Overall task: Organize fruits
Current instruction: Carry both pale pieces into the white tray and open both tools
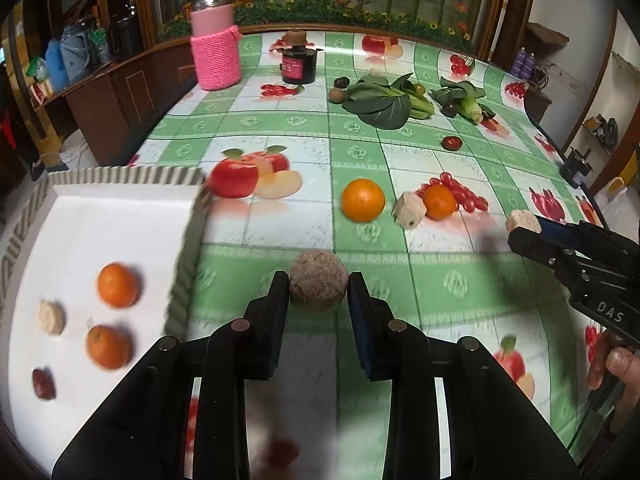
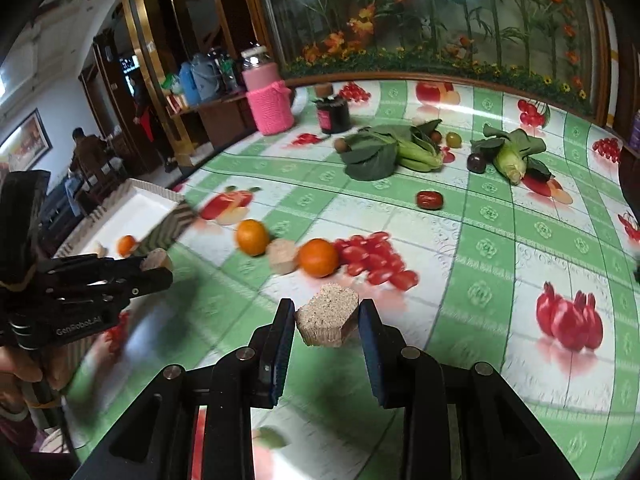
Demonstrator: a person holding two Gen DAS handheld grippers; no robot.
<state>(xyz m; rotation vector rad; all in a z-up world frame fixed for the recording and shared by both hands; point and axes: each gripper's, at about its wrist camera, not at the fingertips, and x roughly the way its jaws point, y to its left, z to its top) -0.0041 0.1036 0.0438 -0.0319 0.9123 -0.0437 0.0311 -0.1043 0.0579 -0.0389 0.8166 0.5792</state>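
Note:
My left gripper [image 1: 319,280] is shut on a round brown-beige chunk [image 1: 318,286], just right of the white tray [image 1: 120,232]. The tray holds two oranges [image 1: 118,285], a beige piece [image 1: 52,317] and a dark red date [image 1: 43,383]. My right gripper [image 2: 327,312] is shut on a beige cut chunk [image 2: 327,321] above the tablecloth; it also shows in the left wrist view [image 1: 520,226]. On the table lie two oranges [image 1: 363,200] [image 1: 440,202] with a beige chunk [image 1: 409,210] between them, and a red date [image 1: 452,143].
Leafy greens [image 1: 384,100], a corn cob [image 1: 472,110], small dark fruits and a kiwi [image 1: 338,95] lie at the far side. A pink knitted jar [image 1: 215,40] and a dark jar [image 1: 299,62] stand at the back. The tablecloth carries printed fruit pictures.

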